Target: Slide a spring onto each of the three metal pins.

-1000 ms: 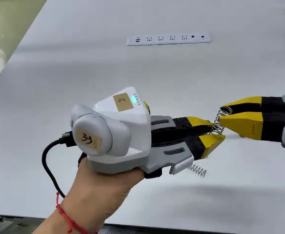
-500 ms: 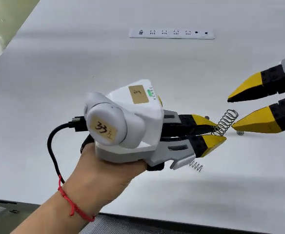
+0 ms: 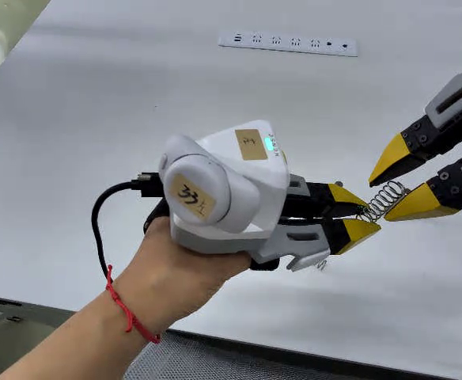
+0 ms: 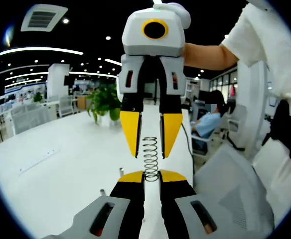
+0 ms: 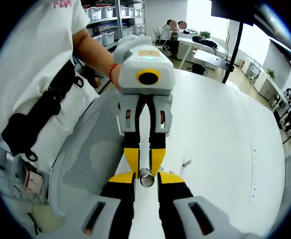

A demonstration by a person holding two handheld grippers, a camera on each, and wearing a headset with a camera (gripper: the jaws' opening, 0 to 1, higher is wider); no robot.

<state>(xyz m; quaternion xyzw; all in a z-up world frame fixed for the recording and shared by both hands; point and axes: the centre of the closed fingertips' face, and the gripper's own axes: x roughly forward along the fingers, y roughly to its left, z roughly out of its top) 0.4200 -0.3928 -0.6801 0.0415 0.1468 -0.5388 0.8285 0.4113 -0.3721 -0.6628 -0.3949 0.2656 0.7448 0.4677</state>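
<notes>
Above the white workbench (image 3: 136,103), a coil spring (image 3: 383,202) bridges both grippers. The left gripper (image 3: 361,215) pinches its near end, jaws almost together. The right gripper (image 3: 381,199) holds nothing, its jaws parted around the far end.

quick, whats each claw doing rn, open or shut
Left claw: closed on one end of the spring.
Right claw: open, tips either side of the spring, not clamping it.

Bright even ceiling light, soft shadows, fisheye-warped edges, sharp focus
</notes>
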